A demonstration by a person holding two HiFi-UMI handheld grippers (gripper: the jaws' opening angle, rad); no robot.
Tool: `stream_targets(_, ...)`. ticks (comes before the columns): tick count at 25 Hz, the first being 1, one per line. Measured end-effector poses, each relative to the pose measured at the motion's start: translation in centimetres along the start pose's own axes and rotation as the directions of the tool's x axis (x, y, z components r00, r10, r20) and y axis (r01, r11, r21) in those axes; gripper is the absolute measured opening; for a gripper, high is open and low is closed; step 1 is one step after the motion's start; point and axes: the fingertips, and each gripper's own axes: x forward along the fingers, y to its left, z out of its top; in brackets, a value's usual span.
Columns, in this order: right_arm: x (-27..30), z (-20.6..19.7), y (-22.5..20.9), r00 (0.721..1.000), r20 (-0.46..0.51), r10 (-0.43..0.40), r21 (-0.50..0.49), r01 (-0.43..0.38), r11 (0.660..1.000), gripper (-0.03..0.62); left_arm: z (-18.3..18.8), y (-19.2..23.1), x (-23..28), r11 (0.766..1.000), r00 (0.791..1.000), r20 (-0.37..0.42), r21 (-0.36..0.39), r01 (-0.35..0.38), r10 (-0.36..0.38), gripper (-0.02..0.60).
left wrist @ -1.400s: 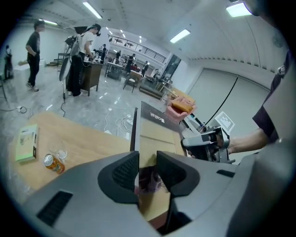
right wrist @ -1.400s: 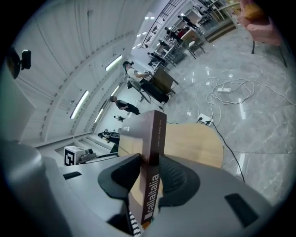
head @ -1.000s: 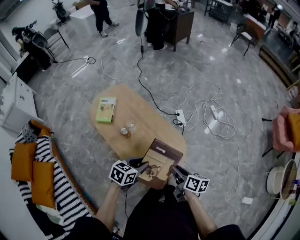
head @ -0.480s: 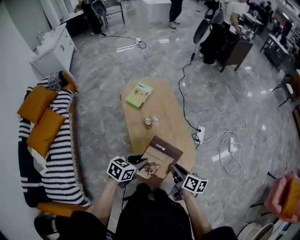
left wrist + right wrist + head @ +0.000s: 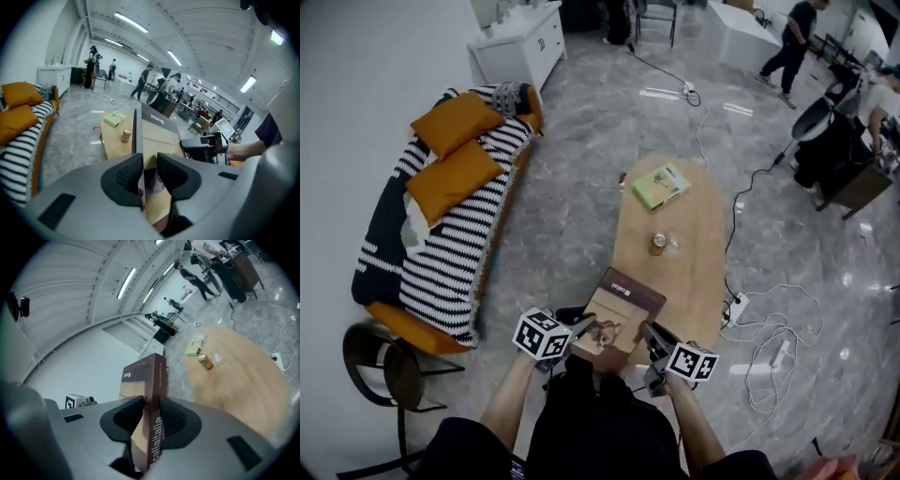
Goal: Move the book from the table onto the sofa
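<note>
A brown book hangs tilted over the near end of the oval wooden table, gripped from both sides. My left gripper is shut on its left edge; its jaws have just been closing on the book. My right gripper is shut on the spine side, where the book stands upright between the pads. The striped sofa with orange cushions lies to the left, across a strip of marble floor.
A green book and a drink can lie further along the table. A round dark chair stands at the sofa's near end. Cables and a power strip trail on the floor at right. A white cabinet stands behind the sofa.
The head view has swung round: the sofa now fills the left and the table sits to the right. Both grippers still hold the book in front of me.
</note>
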Motion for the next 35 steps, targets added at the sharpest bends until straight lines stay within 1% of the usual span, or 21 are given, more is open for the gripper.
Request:
stream_targets(3,2.8,-1.3,1.8,0.996,-0.083,0.04,-0.037,-0.043,0.998,0.127,-1.7,1.9,-2.8,0.995,0.997,0.039,-0.075,-0.064,0.067,0.11)
stream_targets(6,6.2,-3.2,4.1,0.985,-0.154,0.074,-0.067,-0.085,0.994,0.127,-3.8,4.3,-6.1,0.982,0.989,0.076,-0.149,-0.116,0.128,0.109)
stream_targets(11,12.3,-6.4,8.7,0.958,-0.263,0.113,-0.123,-0.15,0.981,0.126,-7.1,8.7,-11.9,0.945,0.967,0.132,-0.275,-0.176,0.218,0.107)
stream_targets(16,17.7,-9.5,12.6,0.928,-0.347,0.133,-0.159,-0.198,0.967,0.123,-10.1,12.7,-16.6,0.904,0.942,0.17,-0.372,-0.212,0.291,0.106)
stream_targets(19,20.9,-11.4,14.8,0.909,-0.39,0.146,-0.179,-0.23,0.957,0.121,-11.6,15.2,-19.2,0.884,0.927,0.188,-0.411,-0.225,0.323,0.104)
stream_targets(25,26.6,-14.9,18.4,0.875,-0.459,0.156,-0.212,-0.278,0.937,0.12,-14.3,19.9,-23.5,0.854,0.905,0.211,-0.461,-0.241,0.369,0.103)
stream_targets(29,29.8,-16.6,20.5,0.854,-0.497,0.153,-0.225,-0.297,0.928,0.12,-15.5,22.7,-25.8,0.833,0.891,0.225,-0.495,-0.245,0.395,0.103)
stream_targets(35,33.5,-18.5,23.2,0.829,-0.54,0.149,-0.239,-0.321,0.916,0.12,-16.7,25.8,-28.7,0.806,0.872,0.245,-0.541,-0.241,0.425,0.103)
